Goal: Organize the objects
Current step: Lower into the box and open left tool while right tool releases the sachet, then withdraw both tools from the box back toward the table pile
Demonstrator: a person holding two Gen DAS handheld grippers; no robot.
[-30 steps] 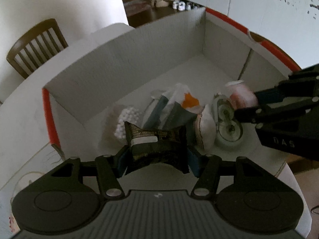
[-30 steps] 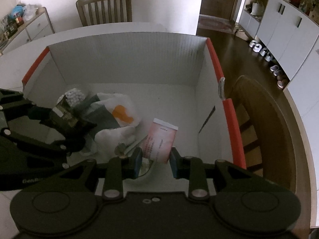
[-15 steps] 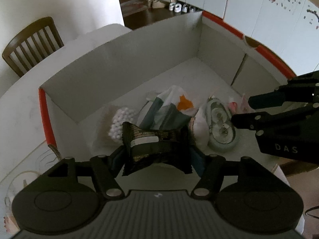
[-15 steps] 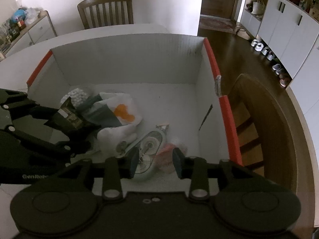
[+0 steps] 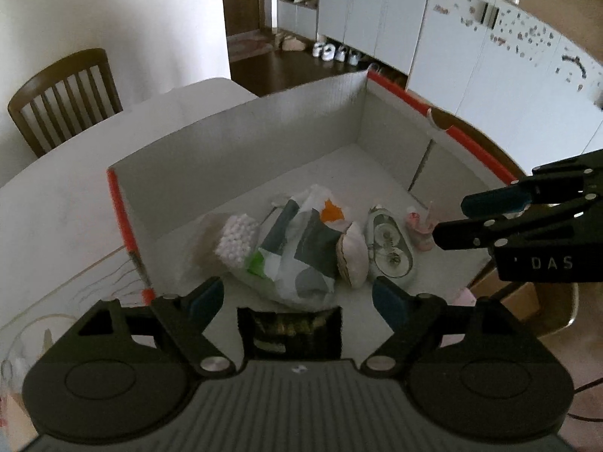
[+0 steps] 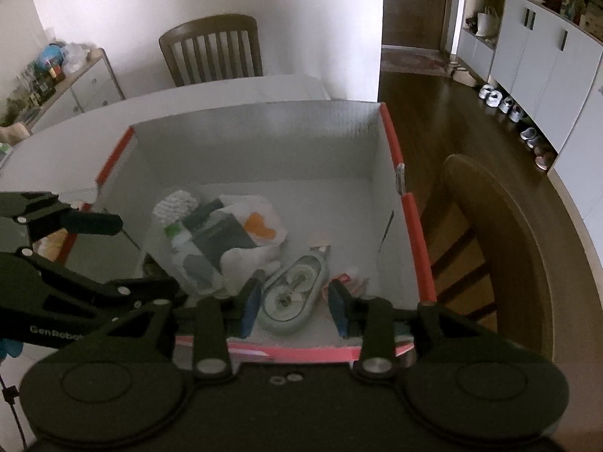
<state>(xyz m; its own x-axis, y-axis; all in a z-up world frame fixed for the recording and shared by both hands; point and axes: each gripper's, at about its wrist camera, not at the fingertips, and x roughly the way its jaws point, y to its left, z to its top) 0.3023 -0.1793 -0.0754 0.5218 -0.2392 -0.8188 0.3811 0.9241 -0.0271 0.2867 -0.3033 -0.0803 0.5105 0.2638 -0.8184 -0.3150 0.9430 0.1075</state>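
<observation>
- Left wrist view: left gripper (image 5: 297,297) spread wide, empty; dark crinkly foil packet (image 5: 290,333) lies loose at lower centre, just under the fingers, looks dropped in.
- Right gripper (image 6: 294,307) wide open, empty, over the near rim.
- White corrugated box (image 6: 260,139), red edges: soft patterned bag (image 5: 297,248), glossy oval tape dispenser (image 6: 292,299), beaded white pack (image 5: 237,239).

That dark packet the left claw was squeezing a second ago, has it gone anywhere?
Yes. The left gripper has opened, and the dark packet has dropped from between its fingers to the near end of the white box.

"das" on right tongs (image 5: 448,226); "genrobo…" on left tongs (image 6: 147,256).
</observation>
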